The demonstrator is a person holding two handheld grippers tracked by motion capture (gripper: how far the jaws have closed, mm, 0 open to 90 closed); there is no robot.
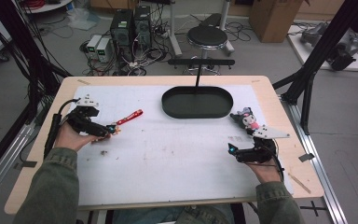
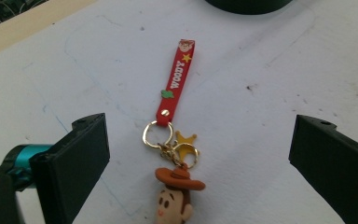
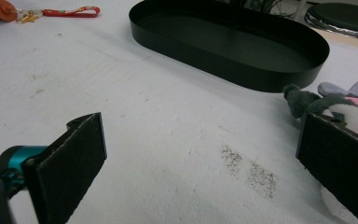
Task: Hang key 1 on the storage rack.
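A Woody keychain (image 2: 175, 140) with a red strap (image 1: 129, 116) lies on the white mat at the left. My left gripper (image 1: 109, 129) is open just before the figure's head, jaws wide on either side of it (image 2: 196, 186). A dark plush toy with a pink face (image 1: 246, 119) lies at the right, its grey ears (image 3: 328, 95) beside my right jaw. My right gripper (image 1: 235, 150) is open, low over the mat with nothing between its jaws (image 3: 200, 186). A black oval tray (image 1: 197, 102) sits empty at the back centre, its rim (image 3: 242, 74) ahead of the right gripper.
The white mat (image 1: 177, 154) covers a wooden table (image 1: 279, 93). A black stool (image 1: 207, 36), computer towers (image 1: 130, 25) and cables stand on the floor beyond the table's far edge. Black frame posts (image 1: 317, 60) rise at both sides.
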